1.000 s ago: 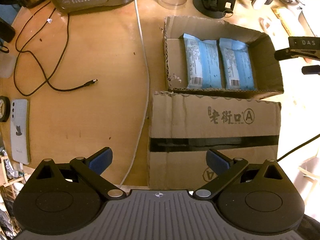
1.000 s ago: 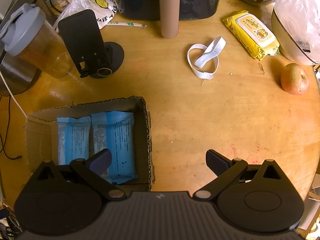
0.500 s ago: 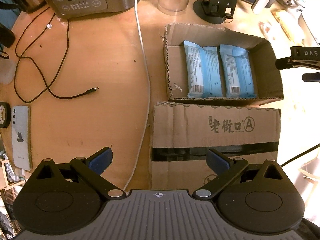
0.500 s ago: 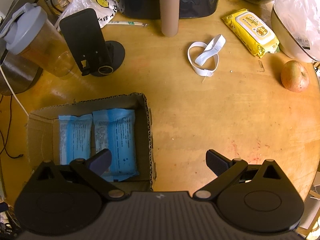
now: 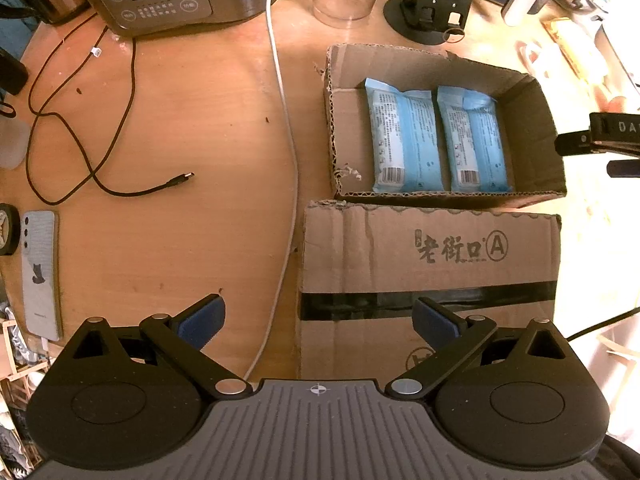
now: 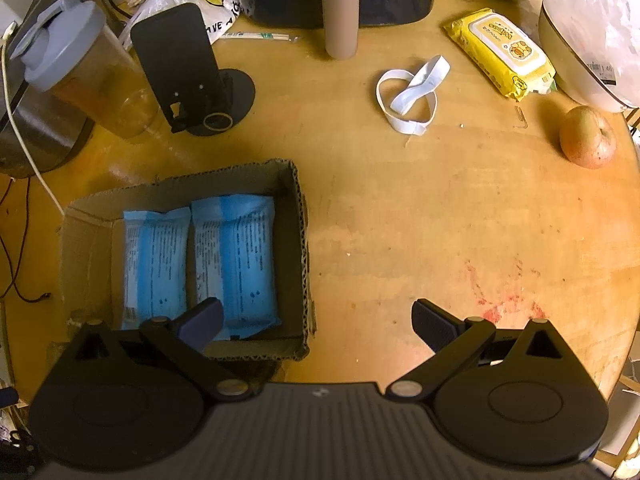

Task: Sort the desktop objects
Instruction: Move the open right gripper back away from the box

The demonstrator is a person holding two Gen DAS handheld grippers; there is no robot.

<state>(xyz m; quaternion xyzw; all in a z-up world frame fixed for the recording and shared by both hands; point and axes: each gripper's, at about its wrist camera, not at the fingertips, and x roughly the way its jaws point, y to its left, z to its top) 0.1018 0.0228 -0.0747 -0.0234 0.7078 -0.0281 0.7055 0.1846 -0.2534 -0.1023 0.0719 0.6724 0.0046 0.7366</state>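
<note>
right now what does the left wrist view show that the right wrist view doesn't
Only the left wrist view shows the phone lying flat, the black USB cable and the printed box flap. Only the right wrist view shows the apple, yellow wet wipes pack and white elastic band. Both show the cardboard box with two blue packets and an open, empty gripper: left, right.

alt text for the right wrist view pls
The open, empty right gripper hovers over a wooden table, beside an open cardboard box holding two blue packets. Farther off lie a white elastic band, yellow wipes pack and apple.
</note>
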